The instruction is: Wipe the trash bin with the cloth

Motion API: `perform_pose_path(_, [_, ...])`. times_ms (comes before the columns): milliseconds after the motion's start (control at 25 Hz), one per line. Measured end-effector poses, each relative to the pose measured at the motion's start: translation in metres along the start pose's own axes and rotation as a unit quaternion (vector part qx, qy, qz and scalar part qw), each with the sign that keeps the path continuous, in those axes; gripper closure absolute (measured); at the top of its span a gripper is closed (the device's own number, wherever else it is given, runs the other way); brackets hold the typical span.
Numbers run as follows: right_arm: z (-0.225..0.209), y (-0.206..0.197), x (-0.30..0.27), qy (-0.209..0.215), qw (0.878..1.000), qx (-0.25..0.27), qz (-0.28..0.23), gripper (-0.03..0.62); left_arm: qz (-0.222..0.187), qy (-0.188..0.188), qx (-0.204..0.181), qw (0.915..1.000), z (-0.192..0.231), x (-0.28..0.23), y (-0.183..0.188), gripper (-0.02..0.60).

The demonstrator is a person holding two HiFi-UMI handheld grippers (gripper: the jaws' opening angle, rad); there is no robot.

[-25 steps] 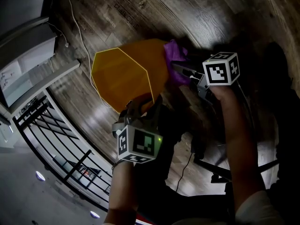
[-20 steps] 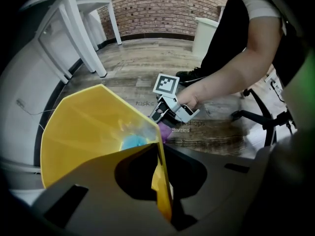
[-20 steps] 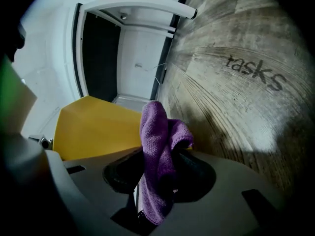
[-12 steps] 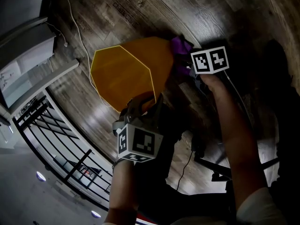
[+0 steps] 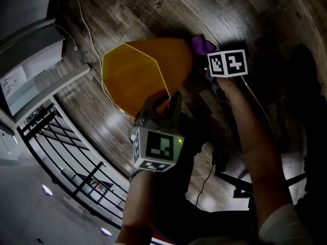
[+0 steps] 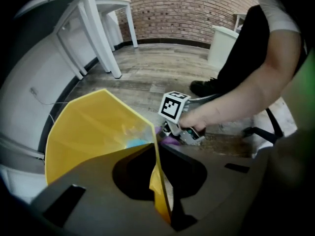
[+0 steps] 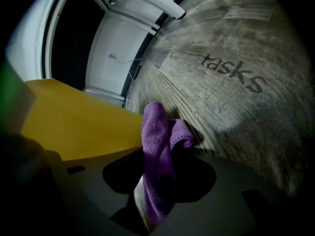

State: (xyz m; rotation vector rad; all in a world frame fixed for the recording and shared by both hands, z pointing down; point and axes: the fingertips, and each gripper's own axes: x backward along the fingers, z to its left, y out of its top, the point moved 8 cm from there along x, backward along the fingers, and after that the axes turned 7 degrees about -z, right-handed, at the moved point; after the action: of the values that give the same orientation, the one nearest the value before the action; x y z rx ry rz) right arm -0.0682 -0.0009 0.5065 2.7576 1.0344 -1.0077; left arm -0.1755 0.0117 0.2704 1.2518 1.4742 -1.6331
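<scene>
1. Standing to the left of the trash bin (image 5: 138, 73) in the head view is a white shelf unit (image 5: 30, 55), with a black metal rack (image 5: 66, 152) below it. A thin white cable (image 5: 84, 27) runs over the wood floor (image 5: 245, 9) between the shelf unit and the bin.
2. Tilted over, the yellow bin turns its angular open mouth to the left and toward the camera. Its long axis runs from that rim rightward to the narrower base end.
3. The left gripper (image 5: 161, 103) is at the bin's near rim, jaws clamped tight on the thin yellow wall (image 6: 160, 200), one jaw inside the mouth and one outside.
4. At the bin's right end, the purple cloth (image 5: 203, 46) lies against the outer wall.
5. The right gripper (image 5: 204, 70) pinches a fold of that cloth (image 7: 156, 151), which bunches just beside the bin's yellow side (image 7: 83, 127).
6. Right of the bin, the floor carries the painted word "tasks" (image 7: 234, 73).
</scene>
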Motion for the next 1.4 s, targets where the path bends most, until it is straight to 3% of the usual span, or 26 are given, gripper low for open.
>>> perform_pose_path(120, [0.004,-0.001,0.014,0.019,1.000,-0.010,-0.010,0.433,-0.008,0.011,0.000,0.9999,0.002,0.005,0.007,0.561])
perform_pose_path(280, [0.006,0.000,0.041,0.054,0.998,0.013,-0.034,0.433,0.007,-0.009,0.011,0.9999,-0.002,0.016,0.000,0.430])
perform_pose_path(440, [0.016,0.012,0.076,0.132,0.987,-0.014,-0.088,0.433,0.030,-0.013,0.008,0.9994,0.000,0.025,-0.012,0.393])
perform_pose_path(520, [0.037,0.021,0.091,0.197,0.974,-0.018,-0.113,0.433,0.041,-0.011,0.008,0.9991,0.003,0.029,-0.021,0.391])
perform_pose_path(600, [0.064,0.028,0.105,0.261,0.957,0.010,-0.127,0.433,0.053,-0.018,0.004,0.9984,0.003,0.031,-0.027,0.391])
perform_pose_path(760, [0.105,0.035,0.133,0.372,0.918,0.044,-0.126,0.433,0.075,-0.027,-0.023,0.9965,-0.001,0.029,-0.036,0.391])
perform_pose_path(840, [0.116,0.037,0.143,0.414,0.901,0.046,-0.121,0.433,0.080,-0.014,-0.042,0.9958,-0.001,0.026,-0.037,0.393])
perform_pose_path(920, [0.121,0.037,0.143,0.434,0.893,0.040,-0.118,0.433,0.087,-0.001,-0.058,0.9945,0.001,0.023,-0.037,0.396])
perform_pose_path(1120, [0.115,0.024,0.115,0.385,0.917,0.069,-0.075,0.433,0.074,-0.011,-0.107,0.9914,-0.008,0.017,-0.027,0.547])
perform_pose_path(1240, [0.108,0.022,0.103,0.366,0.925,0.082,-0.054,0.433,0.056,-0.023,-0.105,0.9926,-0.010,0.016,-0.024,0.554])
perform_pose_path(1400, [0.102,0.023,0.097,0.370,0.925,0.078,-0.043,0.433,0.046,-0.039,-0.113,0.9918,-0.012,0.015,-0.024,0.554])
